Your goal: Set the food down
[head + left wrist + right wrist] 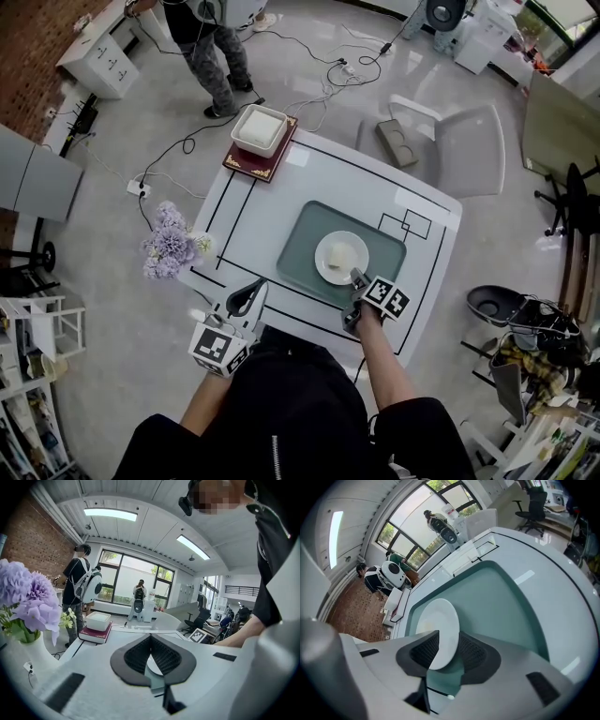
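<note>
A white plate (342,258) with a pale piece of food (337,254) rests on the teal tray (305,234) in the middle of the white table. My right gripper (356,278) is at the plate's near rim. In the right gripper view the plate (438,630) has its rim between the jaws of my right gripper (449,651), with a gap beside the pads, so it is open. My left gripper (251,298) hovers at the table's front left edge. In its own view my left gripper (150,639) has its tips together and holds nothing.
A white box (260,129) lies on a red book (246,161) at the table's far left corner. Purple flowers (169,246) stand at the left edge. A grey chair (469,141) is beyond the table. A person (211,47) stands further off, among cables on the floor.
</note>
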The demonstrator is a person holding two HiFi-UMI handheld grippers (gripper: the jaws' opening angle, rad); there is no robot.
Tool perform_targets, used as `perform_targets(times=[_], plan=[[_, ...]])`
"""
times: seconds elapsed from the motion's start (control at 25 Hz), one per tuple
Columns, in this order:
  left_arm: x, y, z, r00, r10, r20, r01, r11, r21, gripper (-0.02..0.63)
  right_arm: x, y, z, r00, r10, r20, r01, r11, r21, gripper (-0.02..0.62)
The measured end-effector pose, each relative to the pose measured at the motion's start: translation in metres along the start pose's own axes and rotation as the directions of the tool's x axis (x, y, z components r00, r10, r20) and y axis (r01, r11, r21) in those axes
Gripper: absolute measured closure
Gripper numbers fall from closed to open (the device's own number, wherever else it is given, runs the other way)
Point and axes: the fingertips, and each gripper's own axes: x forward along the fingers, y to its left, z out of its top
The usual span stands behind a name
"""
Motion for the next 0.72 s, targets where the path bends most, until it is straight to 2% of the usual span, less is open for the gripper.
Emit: perform_targets(times=[0.24, 0.32, 0.4, 0.56, 0.72], plan=[[0.005, -0.005, -0.001, 1.0, -0.03, 0.004, 0.03, 1.0, -0.002, 0.6, -0.011, -0.005, 0.005, 0.999, -0.021, 0.034, 0.022, 1.0, -0.013, 0.482], [0.008, -0.008, 0.0, 0.999, -0.048, 0.004, 0.048, 0.999, 0.0, 0.6, -0.021, 0.002, 0.011, 0.997, -0.012, 0.07, 0.017, 0.998, -0.064, 0.485], [0.01, -0.012, 0.0, 0.998, -0.068, 0.001, 0.068, 0.998, 0.005, 0.6, -0.035, 0.016, 0.017, 0.993, 0.011, 0.118, 0.008, 0.987, -0.162, 0.5], [0.017, -0.024, 0.002, 0.993, -0.117, 0.002, 0.117, 0.993, 0.023, 0.6, -0.077, 0.058, 0.028, 0.968, 0.096, 0.234, -0.002, 0.928, -0.373, 0.519], [0.026, -0.042, 0.005, 0.985, -0.174, 0.006, 0.173, 0.984, 0.047, 0.6, -0.127, 0.094, 0.028, 0.918, 0.185, 0.352, 0.014, 0.869, -0.495, 0.575]])
